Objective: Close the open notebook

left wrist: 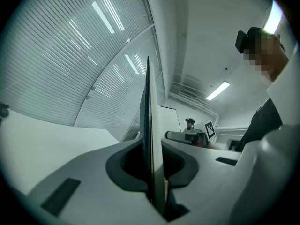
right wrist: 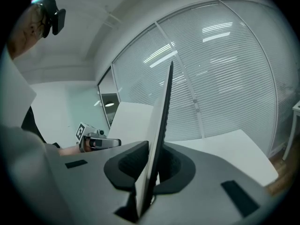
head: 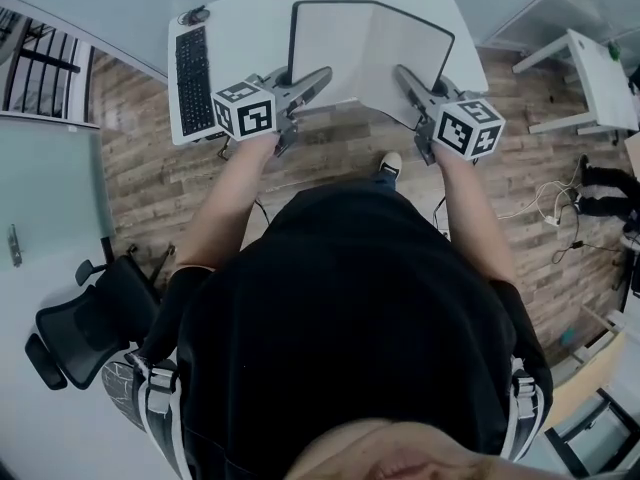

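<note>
The notebook [head: 370,53] lay open at the middle of the white desk [head: 240,18], white pages up and a thin dark cover showing round the edges. Its spine ran from near to far, pointing away from us, so the open spread was longest from left to right. The two halves met at the fold in a shallow V, and the right half looked more tilted than the left.

We had the left gripper [head: 318,76] clamped on the near edge of the left half. In the left gripper view, its jaws were pressed together on that thin leaf, which stood edge-on between them. The right gripper [head: 402,71] was closed in the same way on the near edge of the right half, and its own view showed the dark-backed leaf pinched between its jaws. Both grippers reached in from the near side of the desk.

A black keyboard [head: 192,80] lay along the left end of the desk, its length running near to far. Wood flooring [head: 150,188] showed under the desk, a black office chair [head: 90,318] stood near on the left, and a second white table [head: 600,78] stood well apart on the right.
</note>
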Available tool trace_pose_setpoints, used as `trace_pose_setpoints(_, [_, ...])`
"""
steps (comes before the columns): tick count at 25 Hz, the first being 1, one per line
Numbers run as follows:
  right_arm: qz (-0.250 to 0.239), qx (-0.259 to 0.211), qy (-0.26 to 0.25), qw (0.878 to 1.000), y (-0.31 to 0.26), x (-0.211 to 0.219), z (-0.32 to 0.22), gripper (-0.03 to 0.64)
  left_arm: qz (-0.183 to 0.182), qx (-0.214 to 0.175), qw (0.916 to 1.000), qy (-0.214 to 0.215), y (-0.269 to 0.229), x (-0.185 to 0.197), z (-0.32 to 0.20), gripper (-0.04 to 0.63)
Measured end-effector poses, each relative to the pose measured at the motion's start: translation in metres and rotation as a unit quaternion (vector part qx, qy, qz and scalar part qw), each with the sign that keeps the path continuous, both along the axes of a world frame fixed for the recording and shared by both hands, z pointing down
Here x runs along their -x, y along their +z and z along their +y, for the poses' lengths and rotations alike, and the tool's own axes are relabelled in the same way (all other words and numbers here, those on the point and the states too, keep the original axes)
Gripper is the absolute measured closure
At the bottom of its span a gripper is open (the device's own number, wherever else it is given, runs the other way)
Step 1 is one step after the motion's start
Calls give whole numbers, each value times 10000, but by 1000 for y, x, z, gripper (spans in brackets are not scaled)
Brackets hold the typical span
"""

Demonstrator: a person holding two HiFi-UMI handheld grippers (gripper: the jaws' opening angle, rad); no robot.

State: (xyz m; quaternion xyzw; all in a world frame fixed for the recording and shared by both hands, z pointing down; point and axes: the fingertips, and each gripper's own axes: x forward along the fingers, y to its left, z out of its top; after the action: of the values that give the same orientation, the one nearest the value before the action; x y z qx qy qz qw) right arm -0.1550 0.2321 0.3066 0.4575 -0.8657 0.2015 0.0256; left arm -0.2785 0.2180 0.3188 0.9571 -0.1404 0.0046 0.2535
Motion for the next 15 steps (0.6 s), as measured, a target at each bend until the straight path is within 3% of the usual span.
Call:
trace_pose_setpoints(7, [-33,-28,-92,9999,-3,-62,-40,555,-40,-47,9999,-148,-4,-62,-37,538])
trace_pose_setpoints(15, [22,-13,-283,9996,0,-72,-56,555,-36,-37,9994,-332,-1,-73,-48,538])
